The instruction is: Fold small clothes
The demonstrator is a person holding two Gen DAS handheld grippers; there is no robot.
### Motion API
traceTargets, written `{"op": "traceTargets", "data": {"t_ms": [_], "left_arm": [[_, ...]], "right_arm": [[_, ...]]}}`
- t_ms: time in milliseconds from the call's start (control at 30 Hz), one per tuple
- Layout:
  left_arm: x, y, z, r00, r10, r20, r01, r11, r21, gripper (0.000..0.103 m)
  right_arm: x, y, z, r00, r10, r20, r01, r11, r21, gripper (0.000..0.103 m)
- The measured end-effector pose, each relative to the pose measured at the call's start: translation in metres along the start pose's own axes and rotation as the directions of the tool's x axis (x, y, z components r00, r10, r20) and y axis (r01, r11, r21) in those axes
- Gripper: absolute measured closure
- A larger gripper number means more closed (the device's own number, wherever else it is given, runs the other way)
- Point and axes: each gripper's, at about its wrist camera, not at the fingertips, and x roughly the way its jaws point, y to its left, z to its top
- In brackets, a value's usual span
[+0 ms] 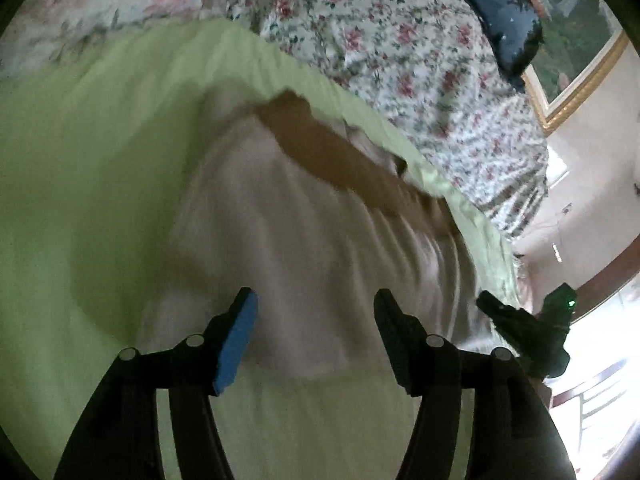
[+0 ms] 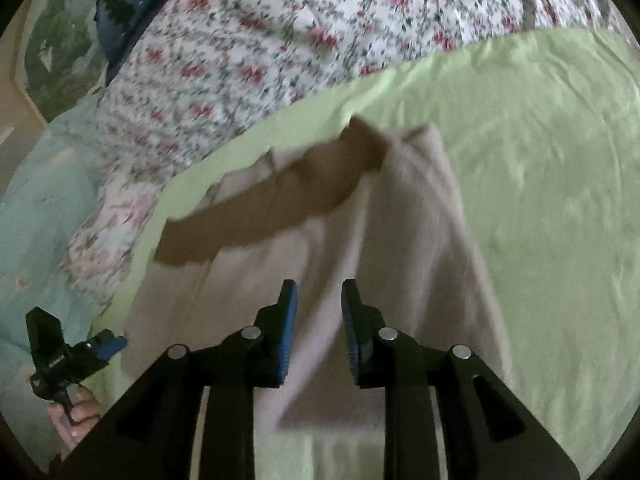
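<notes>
A small pale pink-beige garment [image 1: 304,232] with a brown band [image 1: 320,148] along its far edge lies on a light green sheet [image 1: 100,160]. My left gripper [image 1: 315,296] hovers over the garment's near edge, jaws wide apart, with nothing pressed between the pads. In the right wrist view the same garment [image 2: 400,220] and brown band [image 2: 256,208] lie ahead. My right gripper [image 2: 319,286] is over its middle with a narrow gap between the blue pads, and cloth shows below the gap. Motion blur softens both views.
A floral quilt [image 1: 400,40] is bunched beyond the sheet, with a navy pillow [image 1: 500,8] and a gold-framed picture [image 1: 580,60] behind. Pale blue bedding [image 2: 40,208] lies at the left. A hand [image 2: 76,412] grips the left gripper's handle at the lower left.
</notes>
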Motion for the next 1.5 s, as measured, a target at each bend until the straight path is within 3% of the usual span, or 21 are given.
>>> {"op": "traceTargets", "data": {"t_ms": [167,400,600,867,933,1000,1067,1133,1267,1367,1500], "left_arm": [[-0.012,-0.003,-0.048,1.0,0.0,-0.016,-0.001,0.999,-0.039,0.031],[-0.001,0.009,-0.075,0.999,-0.046,-0.027,0.041,0.985,-0.17,0.025],[0.011,0.008,-0.062,0.999,-0.033,0.038,0.04,0.978,-0.205,0.022],[0.028,0.029,-0.022,0.988,0.061,0.141,-0.017,0.956,-0.292,0.023],[0.032,0.033,-0.011,0.984,0.082,0.157,-0.03,0.951,-0.307,0.028],[0.037,0.036,0.001,0.98,0.119,0.16,-0.065,0.949,-0.308,0.042],[0.043,0.037,0.01,0.98,0.132,0.149,-0.083,0.95,-0.3,0.077],[0.043,0.038,0.017,0.984,0.11,0.143,-0.063,0.953,-0.296,0.086],[0.026,-0.007,0.026,0.975,0.115,0.192,-0.084,0.984,-0.159,0.09],[0.02,-0.057,0.03,0.977,0.052,0.206,-0.049,0.999,-0.017,0.091],[0.039,-0.128,0.024,0.987,-0.033,0.155,0.004,0.983,0.185,0.093]], "right_arm": [[-0.011,0.003,-0.043,0.999,0.042,-0.029,-0.041,0.998,0.045,0.078],[-0.031,0.003,-0.089,0.996,0.077,-0.055,-0.071,0.991,0.114,0.071],[-0.035,0.007,-0.101,0.993,0.083,-0.08,-0.074,0.991,0.116,0.071],[-0.031,0.02,-0.089,0.99,0.116,-0.075,-0.109,0.99,0.093,0.071],[-0.027,0.023,-0.083,0.989,0.125,-0.075,-0.119,0.99,0.081,0.071],[-0.024,0.023,-0.077,0.989,0.128,-0.07,-0.122,0.99,0.073,0.071],[-0.019,0.022,-0.067,0.99,0.125,-0.063,-0.121,0.99,0.065,0.071],[-0.014,0.02,-0.056,0.99,0.127,-0.053,-0.124,0.991,0.057,0.071],[-0.005,0.014,-0.026,0.991,0.128,-0.037,-0.127,0.991,0.032,0.071],[0.003,0.007,-0.004,0.986,0.161,-0.046,-0.16,0.987,0.036,0.071],[0.014,0.004,0.027,0.975,0.211,-0.072,-0.208,0.977,0.048,0.071]]}}
